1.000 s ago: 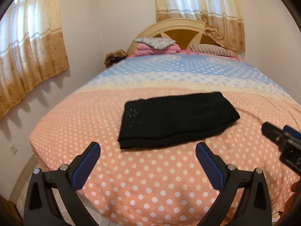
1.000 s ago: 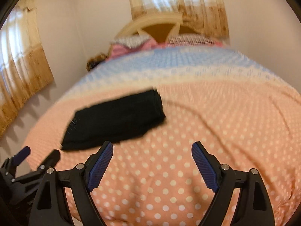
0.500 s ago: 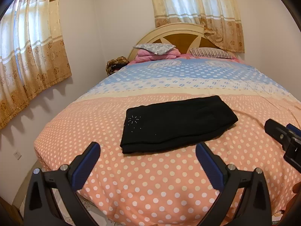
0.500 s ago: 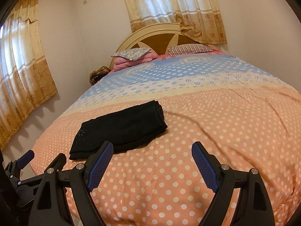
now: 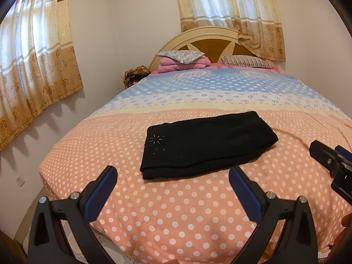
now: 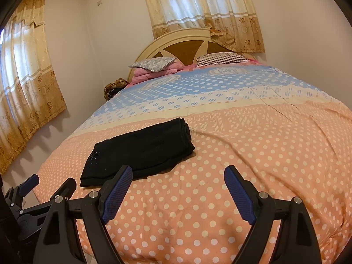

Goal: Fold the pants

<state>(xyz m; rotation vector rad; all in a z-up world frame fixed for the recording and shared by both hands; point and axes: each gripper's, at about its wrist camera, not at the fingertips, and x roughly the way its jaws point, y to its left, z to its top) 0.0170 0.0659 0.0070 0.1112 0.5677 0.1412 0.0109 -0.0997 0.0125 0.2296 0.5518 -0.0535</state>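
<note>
You have pulled both grippers back and up a little, so the black pants [image 5: 206, 145] look smaller and farther off than a moment ago. The pants lie folded in a neat flat stack on the pink dotted part of the bedspread [image 5: 176, 220], near the foot of the bed and well away from the pillows [image 5: 180, 55]. They look soft and light, so they will bend and sag if you lift them by one corner. If you need one more fold, take hold at the thick folded edge on the right side [image 6: 186, 132], with all layers together. Your left gripper [image 5: 172, 179] is spread wide and holds nothing. Your right gripper [image 6: 178, 179] is spread wide too, and empty. Both hang in the air just in front of the bed.
</note>
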